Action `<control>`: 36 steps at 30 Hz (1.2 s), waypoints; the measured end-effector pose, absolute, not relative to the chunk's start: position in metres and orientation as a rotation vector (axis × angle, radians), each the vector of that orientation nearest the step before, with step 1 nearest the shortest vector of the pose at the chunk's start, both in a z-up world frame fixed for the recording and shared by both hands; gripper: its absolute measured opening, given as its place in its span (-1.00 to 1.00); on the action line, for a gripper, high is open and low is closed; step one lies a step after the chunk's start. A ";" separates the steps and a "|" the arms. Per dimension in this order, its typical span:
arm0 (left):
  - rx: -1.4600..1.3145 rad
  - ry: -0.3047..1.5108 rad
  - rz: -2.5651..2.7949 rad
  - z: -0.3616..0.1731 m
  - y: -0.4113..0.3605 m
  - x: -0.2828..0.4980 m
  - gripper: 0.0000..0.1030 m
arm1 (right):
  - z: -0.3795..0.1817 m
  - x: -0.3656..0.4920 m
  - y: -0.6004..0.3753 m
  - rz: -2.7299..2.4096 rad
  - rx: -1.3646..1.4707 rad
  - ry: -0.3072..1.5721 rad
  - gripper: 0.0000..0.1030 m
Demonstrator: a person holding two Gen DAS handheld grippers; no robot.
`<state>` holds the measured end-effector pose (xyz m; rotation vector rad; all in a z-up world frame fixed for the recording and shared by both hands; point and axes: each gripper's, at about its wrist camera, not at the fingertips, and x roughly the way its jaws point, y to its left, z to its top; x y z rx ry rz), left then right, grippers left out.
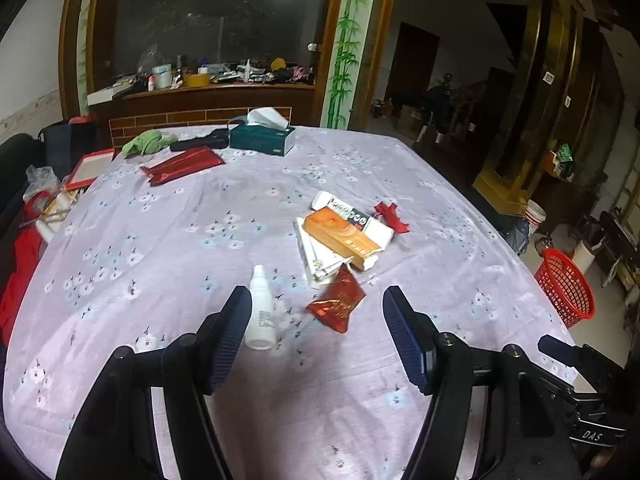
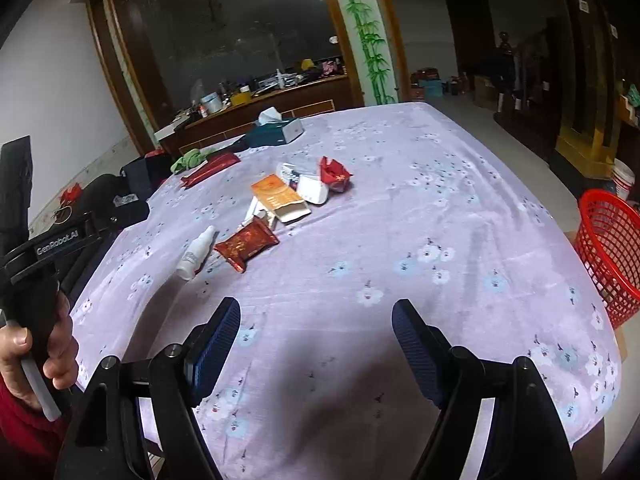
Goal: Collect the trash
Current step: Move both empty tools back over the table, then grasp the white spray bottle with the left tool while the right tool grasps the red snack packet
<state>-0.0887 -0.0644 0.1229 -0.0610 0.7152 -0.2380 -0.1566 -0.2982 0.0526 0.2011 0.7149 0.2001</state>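
across the flowered surface (image 1: 160, 240) the trash sits in one loose cluster near the middle, and a red basket (image 1: 566, 292) waits off its edge, likely for the collecting. left gripper (image 1: 316, 300) hangs empty, half-wide, above the white bottle (image 1: 262, 312) and red wrapper (image 1: 338, 300); right gripper (image 2: 316, 312) gapes wide over bare cloth.

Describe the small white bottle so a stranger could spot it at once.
Start at the table under the lilac flowered cloth and find the litter pile of boxes near its middle. The white bottle lies on its side at the near end, beside a red foil packet; it is the only round, plain white thing there.
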 end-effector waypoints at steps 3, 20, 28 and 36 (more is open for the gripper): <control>-0.066 0.738 -0.226 0.117 -0.059 -0.083 0.30 | 0.050 -0.154 -0.293 0.216 0.195 0.724 0.60; -0.109 0.827 -0.159 0.094 -0.041 -0.057 0.30 | 0.042 -0.130 -0.301 0.221 0.222 0.771 0.60; -0.159 0.865 -0.175 0.083 -0.031 -0.027 0.30 | 0.050 -0.116 -0.323 0.229 0.281 0.765 0.59; -0.157 0.989 -0.193 0.044 -0.040 0.013 0.08 | 0.051 -0.102 -0.331 0.252 0.350 0.799 0.59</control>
